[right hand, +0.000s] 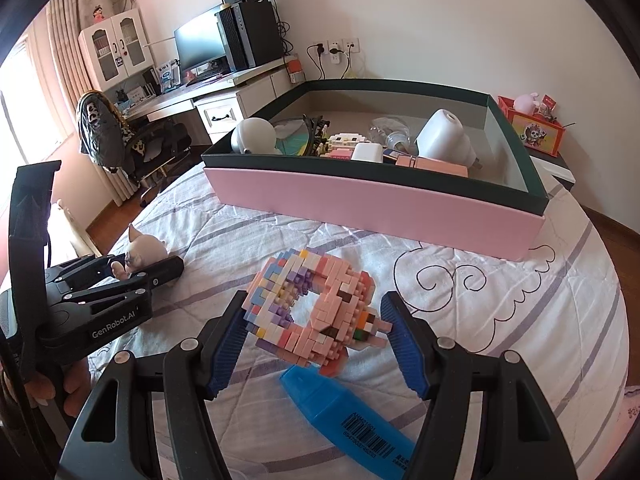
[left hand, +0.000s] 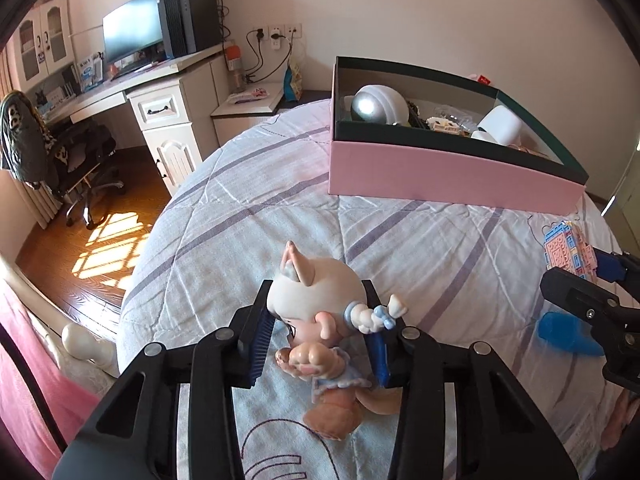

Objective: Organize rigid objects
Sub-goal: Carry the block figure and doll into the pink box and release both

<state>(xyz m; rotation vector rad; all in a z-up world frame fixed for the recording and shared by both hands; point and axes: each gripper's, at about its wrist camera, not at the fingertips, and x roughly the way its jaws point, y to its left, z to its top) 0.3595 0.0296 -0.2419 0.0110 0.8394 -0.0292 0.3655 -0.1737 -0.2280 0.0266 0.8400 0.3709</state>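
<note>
On the quilted bed (left hand: 256, 184), the left gripper (left hand: 320, 332) is clamped on a small fox-eared doll (left hand: 316, 308), its blue pads pressed to either side of the head. The right gripper (right hand: 316, 344) is clamped on a pastel brick model (right hand: 316, 312), held just above a blue marker (right hand: 348, 416) lying on the quilt. The pink box (right hand: 376, 208) sits at twelve o'clock from both grippers, already holding a round white lamp (right hand: 254, 134) and other bits.
</note>
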